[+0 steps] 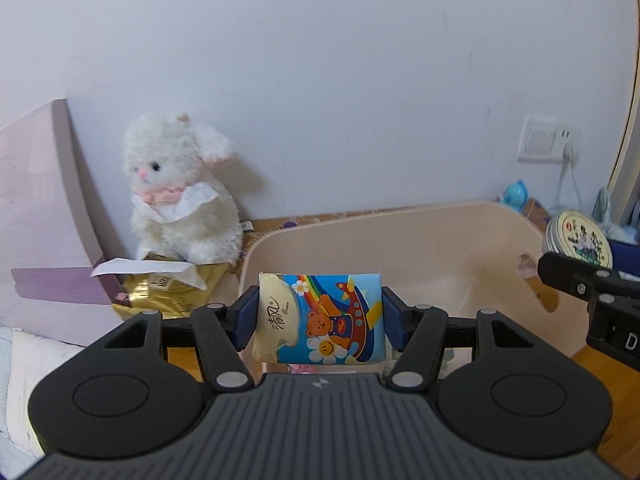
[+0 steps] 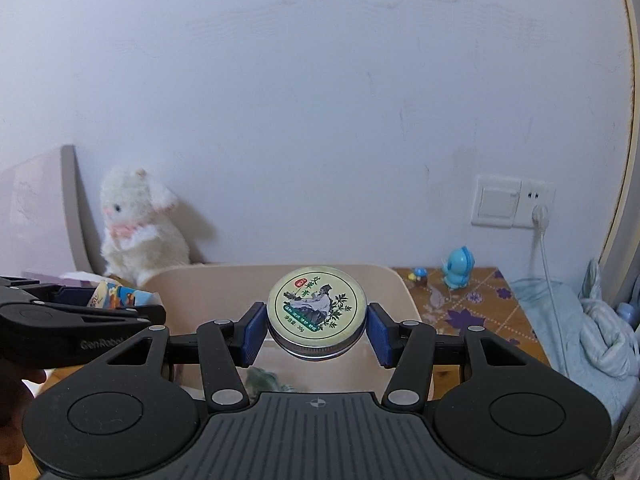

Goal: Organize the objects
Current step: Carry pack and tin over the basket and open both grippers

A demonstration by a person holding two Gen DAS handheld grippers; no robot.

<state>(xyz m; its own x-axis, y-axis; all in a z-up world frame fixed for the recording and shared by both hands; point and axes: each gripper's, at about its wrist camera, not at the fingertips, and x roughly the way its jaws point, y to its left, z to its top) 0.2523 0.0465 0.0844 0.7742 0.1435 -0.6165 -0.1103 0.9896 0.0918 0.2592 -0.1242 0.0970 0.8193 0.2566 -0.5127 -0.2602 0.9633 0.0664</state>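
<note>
Tissue pack [image 1: 320, 317] is sitting pinched between the left gripper's [image 1: 319, 320] jaws above the beige bin [image 1: 440, 240]. Only the right wrist view is showing the round tin [image 2: 317, 312] face-on, with the right gripper's [image 2: 317, 330] jaws squeezing its sides over the same bin. Only the left view is showing the gold packet [image 1: 176, 292] under the white plush rabbit [image 1: 180, 192].

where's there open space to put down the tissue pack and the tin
Mostly inside the beige bin, whose floor looks largely bare. The patterned tabletop right of it, before the blue toy, is free. By the plush rabbit and gold bag it's crowded.
</note>
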